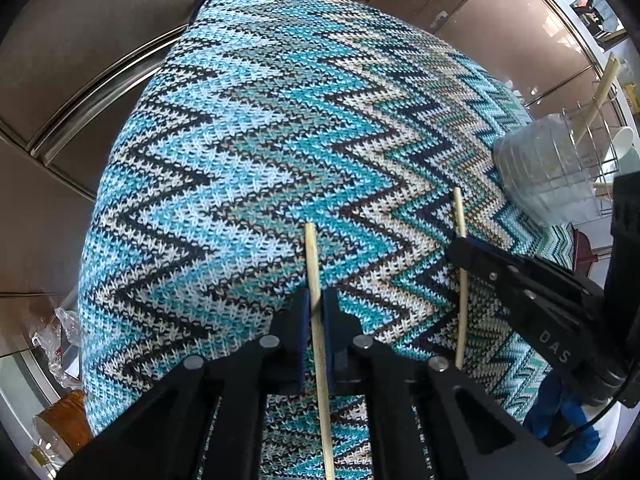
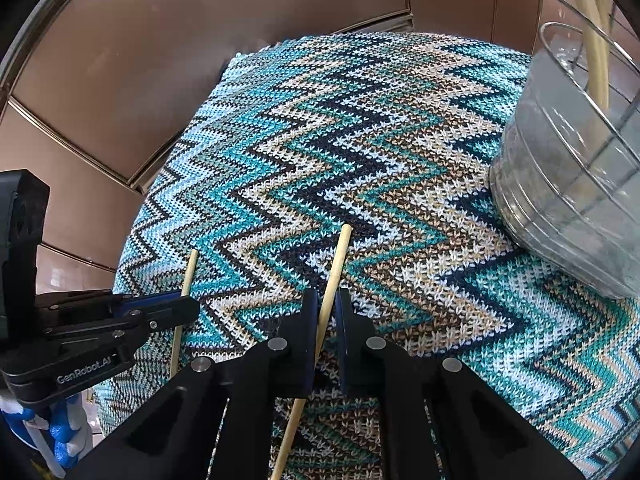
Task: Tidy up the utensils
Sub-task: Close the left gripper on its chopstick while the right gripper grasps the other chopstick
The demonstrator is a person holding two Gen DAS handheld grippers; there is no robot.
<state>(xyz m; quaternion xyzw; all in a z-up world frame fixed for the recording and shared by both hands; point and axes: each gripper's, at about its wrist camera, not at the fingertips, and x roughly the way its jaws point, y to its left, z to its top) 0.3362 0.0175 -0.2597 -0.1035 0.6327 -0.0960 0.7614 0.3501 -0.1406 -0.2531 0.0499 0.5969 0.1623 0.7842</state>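
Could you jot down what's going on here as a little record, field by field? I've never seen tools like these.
surface: zigzag knitted cloth
left gripper: shut on left chopstick
right gripper: shut on right chopstick
chopsticks: lying on the cloth, side by side, apart
holder: clear utensil holder in wire rack, right of both grippers, with pale sticks already standing in it
stage: both chopsticks gripped, not yet lifted

We read "GenRobot.AI" in white on the left gripper (image 2: 188,312) body, and "DAS" on the right gripper (image 1: 460,250) body.
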